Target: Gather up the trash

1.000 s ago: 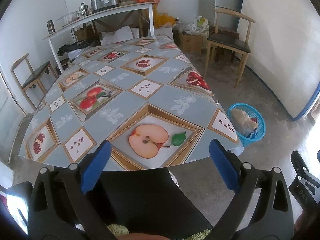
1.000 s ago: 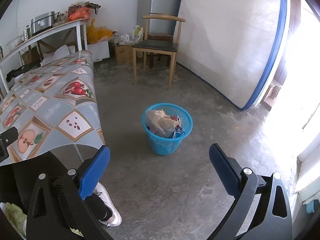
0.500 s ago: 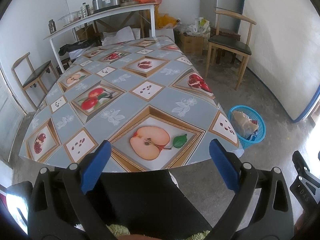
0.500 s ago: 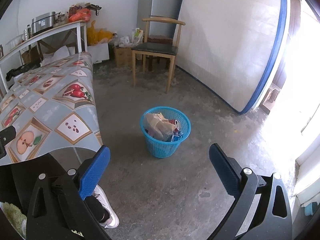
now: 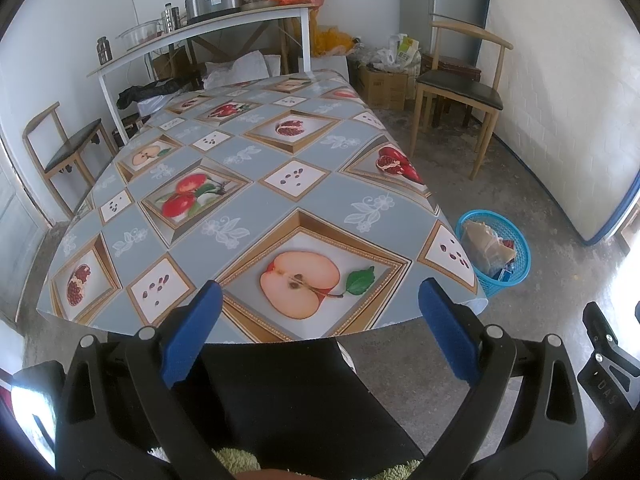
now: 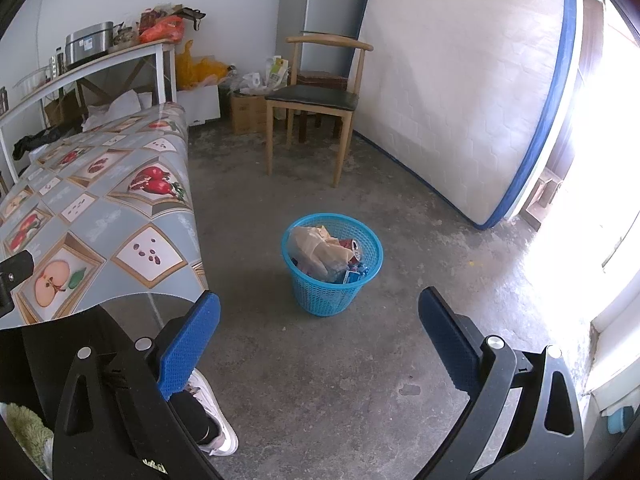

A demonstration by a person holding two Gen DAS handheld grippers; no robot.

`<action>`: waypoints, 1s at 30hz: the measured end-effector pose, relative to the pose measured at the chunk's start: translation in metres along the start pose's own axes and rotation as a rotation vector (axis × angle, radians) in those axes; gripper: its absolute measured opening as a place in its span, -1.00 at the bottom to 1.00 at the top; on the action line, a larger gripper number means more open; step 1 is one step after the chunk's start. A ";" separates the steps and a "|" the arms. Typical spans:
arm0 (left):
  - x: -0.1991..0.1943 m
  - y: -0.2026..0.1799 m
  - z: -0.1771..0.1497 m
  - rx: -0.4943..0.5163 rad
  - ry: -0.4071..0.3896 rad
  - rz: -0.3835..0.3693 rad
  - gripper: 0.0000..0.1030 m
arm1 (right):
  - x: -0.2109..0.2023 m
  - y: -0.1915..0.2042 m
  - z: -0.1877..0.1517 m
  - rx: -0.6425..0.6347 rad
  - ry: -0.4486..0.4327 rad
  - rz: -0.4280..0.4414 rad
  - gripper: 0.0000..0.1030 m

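left gripper (image 5: 316, 320): jaws wide, empty, over table (image 5: 256, 200) edge | right gripper (image 6: 320, 324): jaws wide, empty | trash (image 6: 324, 250): heaped in blue basket (image 6: 332, 296) on floor | risk: light basket tips if bumped, spilling contents

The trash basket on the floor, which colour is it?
Light blue basket; the right wrist view shows it best.

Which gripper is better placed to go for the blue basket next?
Right, probably. The right gripper faces the blue basket across bare floor, jaws open. The left gripper points over the table, with the basket off to its right.
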State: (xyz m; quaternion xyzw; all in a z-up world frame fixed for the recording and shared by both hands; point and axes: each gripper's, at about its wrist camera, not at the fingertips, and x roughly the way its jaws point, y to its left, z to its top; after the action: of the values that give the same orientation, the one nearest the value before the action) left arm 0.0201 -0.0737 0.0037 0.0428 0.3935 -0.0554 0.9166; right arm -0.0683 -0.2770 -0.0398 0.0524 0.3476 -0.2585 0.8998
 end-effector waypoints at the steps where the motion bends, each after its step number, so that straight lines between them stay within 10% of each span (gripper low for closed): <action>1: 0.000 0.000 0.000 0.001 0.000 0.000 0.83 | 0.000 0.000 0.000 0.000 0.000 -0.001 0.87; 30: -0.001 0.000 0.000 -0.001 0.000 0.000 0.83 | -0.002 0.004 0.004 -0.007 -0.004 0.002 0.87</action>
State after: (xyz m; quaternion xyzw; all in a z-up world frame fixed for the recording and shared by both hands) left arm 0.0196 -0.0734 0.0042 0.0425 0.3934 -0.0552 0.9167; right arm -0.0651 -0.2736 -0.0365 0.0490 0.3466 -0.2563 0.9010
